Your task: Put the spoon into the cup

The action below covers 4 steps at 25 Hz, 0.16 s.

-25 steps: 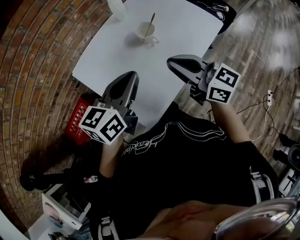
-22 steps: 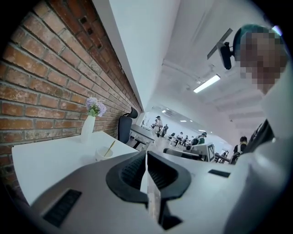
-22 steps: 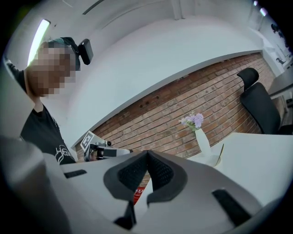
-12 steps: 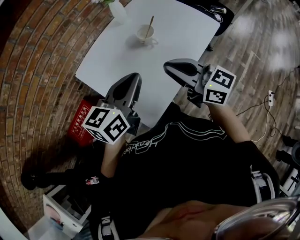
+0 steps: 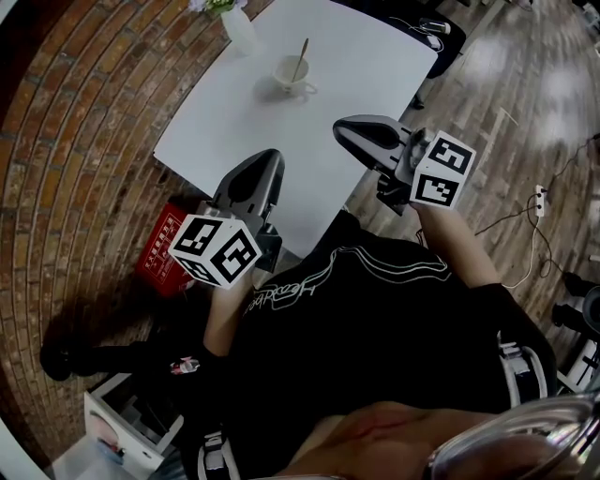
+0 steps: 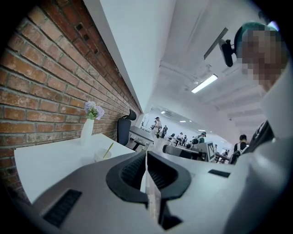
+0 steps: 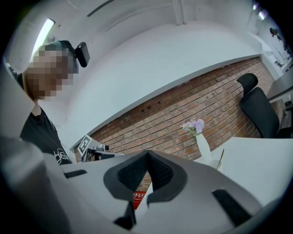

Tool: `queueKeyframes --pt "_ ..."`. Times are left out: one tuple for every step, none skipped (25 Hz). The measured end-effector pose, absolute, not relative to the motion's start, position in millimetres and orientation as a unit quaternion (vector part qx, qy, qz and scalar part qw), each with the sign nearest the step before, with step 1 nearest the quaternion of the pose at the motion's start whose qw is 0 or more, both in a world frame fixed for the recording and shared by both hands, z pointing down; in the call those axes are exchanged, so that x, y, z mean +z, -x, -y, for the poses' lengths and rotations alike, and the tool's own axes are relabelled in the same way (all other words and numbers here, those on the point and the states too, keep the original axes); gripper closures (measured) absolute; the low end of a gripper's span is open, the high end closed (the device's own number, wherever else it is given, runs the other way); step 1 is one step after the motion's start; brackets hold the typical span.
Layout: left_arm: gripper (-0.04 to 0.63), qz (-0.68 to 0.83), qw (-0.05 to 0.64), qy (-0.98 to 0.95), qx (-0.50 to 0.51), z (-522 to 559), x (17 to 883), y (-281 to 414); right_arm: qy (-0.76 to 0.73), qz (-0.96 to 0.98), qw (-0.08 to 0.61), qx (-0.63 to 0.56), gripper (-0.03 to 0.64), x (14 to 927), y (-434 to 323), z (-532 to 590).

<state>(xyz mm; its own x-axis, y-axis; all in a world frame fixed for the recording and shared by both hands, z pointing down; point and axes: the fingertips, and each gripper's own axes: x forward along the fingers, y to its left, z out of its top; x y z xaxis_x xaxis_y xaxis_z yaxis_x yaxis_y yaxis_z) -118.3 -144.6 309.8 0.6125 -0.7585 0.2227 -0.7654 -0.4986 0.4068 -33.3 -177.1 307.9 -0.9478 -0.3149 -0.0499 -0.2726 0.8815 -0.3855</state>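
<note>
Spoon (image 5: 300, 58): we found it standing in the cup (image 5: 289, 77), far across the table (image 5: 375, 66).
Left gripper (image 5: 262, 161): we held its jaws together, empty.
Right gripper (image 5: 345, 127): jaws likewise together, empty.

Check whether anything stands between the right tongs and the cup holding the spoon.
Nothing visible does. Only bare table lies between the shut right tongs and the cup, where the spoon already stands. The vase sits beyond the cup, off that line.
</note>
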Motion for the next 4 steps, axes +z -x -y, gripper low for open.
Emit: queueKeyframes --pt "0.584 0.441 0.239 -0.865 0.008 144.1 310.1 118.7 0.152 -0.968 0.055 -0.19 0.62 308.0 34.0 176.0" --pt "0.584 0.442 0.241 -0.864 0.008 143.7 310.7 119.3 0.152 -0.968 0.055 -0.191 0.62 308.4 34.7 175.2" --pt "0.584 0.443 0.242 -0.863 0.008 143.3 311.4 120.0 0.152 -0.968 0.055 -0.191 0.62 308.9 35.3 174.5" --pt "0.584 0.444 0.244 -0.862 0.008 142.9 312.2 120.7 0.152 -0.968 0.055 -0.192 0.62 309.4 35.8 173.9"
